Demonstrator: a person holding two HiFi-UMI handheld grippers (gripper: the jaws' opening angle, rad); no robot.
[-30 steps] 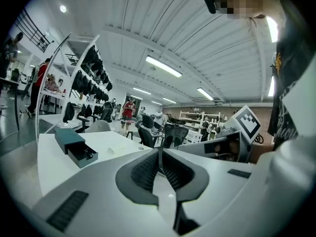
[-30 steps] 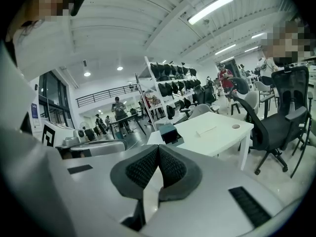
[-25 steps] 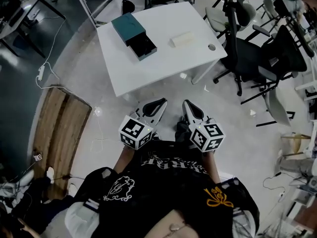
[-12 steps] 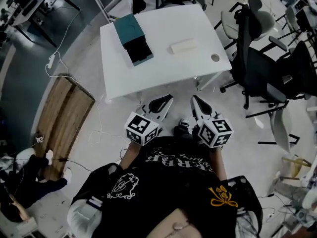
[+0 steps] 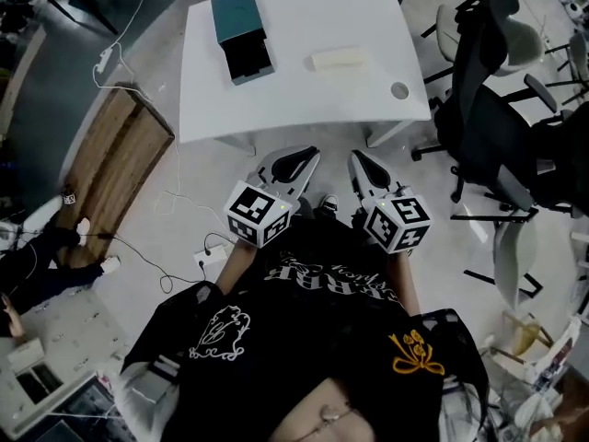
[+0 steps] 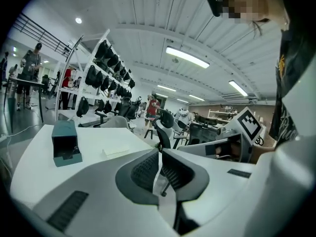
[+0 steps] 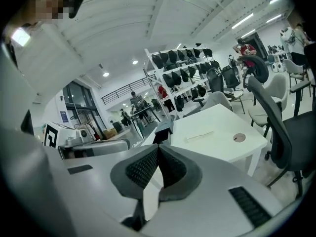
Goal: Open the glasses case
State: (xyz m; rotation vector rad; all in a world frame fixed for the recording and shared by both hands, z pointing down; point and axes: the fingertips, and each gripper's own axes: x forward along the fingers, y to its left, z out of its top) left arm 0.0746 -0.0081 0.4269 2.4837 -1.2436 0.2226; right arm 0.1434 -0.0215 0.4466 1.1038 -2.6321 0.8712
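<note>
In the head view, the person is standing short of a white surface [image 5: 294, 109], holding the left tool [image 5: 308, 157] and the right tool [image 5: 355, 159] side by side. Both are pointing toward twelve o'clock and are well apart from everything on the surface. A pale, flat oblong, which I am taking to be the glasses case [image 5: 339, 59], is lying near the middle of the surface. A teal box [image 5: 241, 33] is sitting at its ten o'clock and a round hole [image 5: 398, 90] is showing at its five o'clock. In the left gripper view, that tool's jaws are pressing together with nothing between them, and the case is lying far off at nine o'clock from the tips, with the box beyond it. In the right gripper view, the jaws are likewise closed and holding nothing, and the case is showing at two o'clock from the tips. The case is looking light, stiff and smooth, so it is probably going to slide on the slick surface if pushed. One tool would be best pinning the lower shell by its long sides while the other is lifting the lid at the seam opposite the hinge. Which edge carries that seam is too small to tell.
</note>
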